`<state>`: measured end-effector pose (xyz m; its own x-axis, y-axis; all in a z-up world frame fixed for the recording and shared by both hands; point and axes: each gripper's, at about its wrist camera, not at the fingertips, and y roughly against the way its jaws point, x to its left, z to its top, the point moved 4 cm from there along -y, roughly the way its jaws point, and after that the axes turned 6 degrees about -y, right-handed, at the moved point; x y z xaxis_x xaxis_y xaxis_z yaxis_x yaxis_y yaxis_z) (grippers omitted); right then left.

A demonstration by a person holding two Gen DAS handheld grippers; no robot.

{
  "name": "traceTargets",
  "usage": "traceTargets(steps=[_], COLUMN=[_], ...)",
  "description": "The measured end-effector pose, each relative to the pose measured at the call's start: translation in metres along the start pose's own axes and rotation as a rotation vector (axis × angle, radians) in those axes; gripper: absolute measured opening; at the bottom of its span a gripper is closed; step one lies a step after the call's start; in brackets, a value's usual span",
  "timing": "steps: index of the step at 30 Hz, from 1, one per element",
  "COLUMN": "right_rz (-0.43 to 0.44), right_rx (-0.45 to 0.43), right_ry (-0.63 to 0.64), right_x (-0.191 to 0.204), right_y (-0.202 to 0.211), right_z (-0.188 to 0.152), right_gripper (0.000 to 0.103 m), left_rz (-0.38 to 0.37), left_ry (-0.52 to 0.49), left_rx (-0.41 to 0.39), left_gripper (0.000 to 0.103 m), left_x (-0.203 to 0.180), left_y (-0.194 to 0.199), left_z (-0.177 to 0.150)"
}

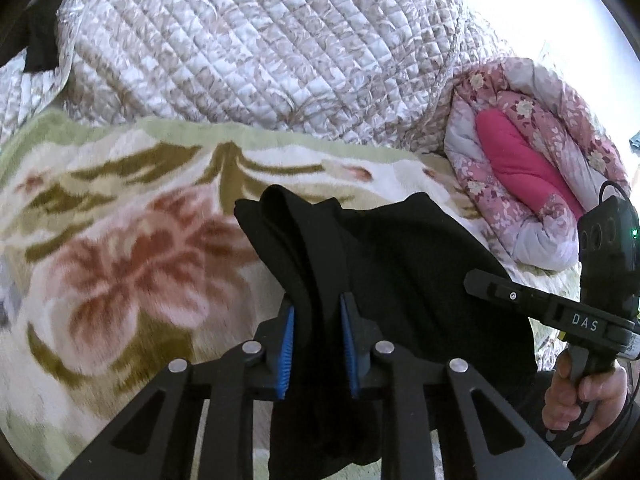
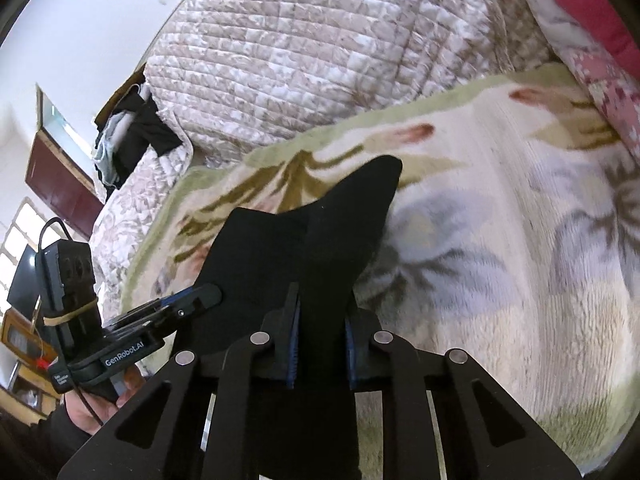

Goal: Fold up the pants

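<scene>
The black pants (image 1: 400, 256) hang between both grippers above a floral fleece blanket (image 1: 120, 248). My left gripper (image 1: 318, 312) is shut on a bunched edge of the pants, with cloth sticking up past the blue pads. My right gripper (image 2: 320, 320) is shut on another edge of the pants (image 2: 304, 248), which peak above its fingers. Each view shows the other gripper beside it: the right one in the left wrist view (image 1: 480, 280), the left one in the right wrist view (image 2: 208, 294). The lower part of the pants is hidden below the frames.
A quilted beige bedspread (image 1: 260, 40) is heaped behind the blanket. A rolled pink floral duvet (image 1: 528, 152) lies at the right. Dark clothes (image 2: 132, 136) and a dark red cabinet (image 2: 60, 176) are at the far left, by the wall.
</scene>
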<state>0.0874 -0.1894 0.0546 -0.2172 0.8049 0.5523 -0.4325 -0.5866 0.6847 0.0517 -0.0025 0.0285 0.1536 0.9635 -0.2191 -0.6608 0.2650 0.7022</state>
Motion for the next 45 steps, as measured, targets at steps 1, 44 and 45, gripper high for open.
traceTargets(steps=[1,44,45], right_rz=[0.002,-0.259,-0.252], right_rx=[-0.003,-0.007,-0.001], right_ry=[0.004,0.328,0.317], right_x=[0.001,0.003,0.003], right_y=[-0.001,-0.092,-0.091], right_z=[0.003,0.016,0.017], right_gripper=[0.017,0.023,0.023], left_rz=[0.003,0.095,0.101], left_ry=[-0.002,-0.034,-0.046], left_rx=[-0.004,0.012,-0.002], left_gripper=[0.023,0.029,0.029], left_x=[0.002,0.038,0.038], left_y=[-0.001,-0.074,-0.073], left_z=[0.004,0.029,0.028])
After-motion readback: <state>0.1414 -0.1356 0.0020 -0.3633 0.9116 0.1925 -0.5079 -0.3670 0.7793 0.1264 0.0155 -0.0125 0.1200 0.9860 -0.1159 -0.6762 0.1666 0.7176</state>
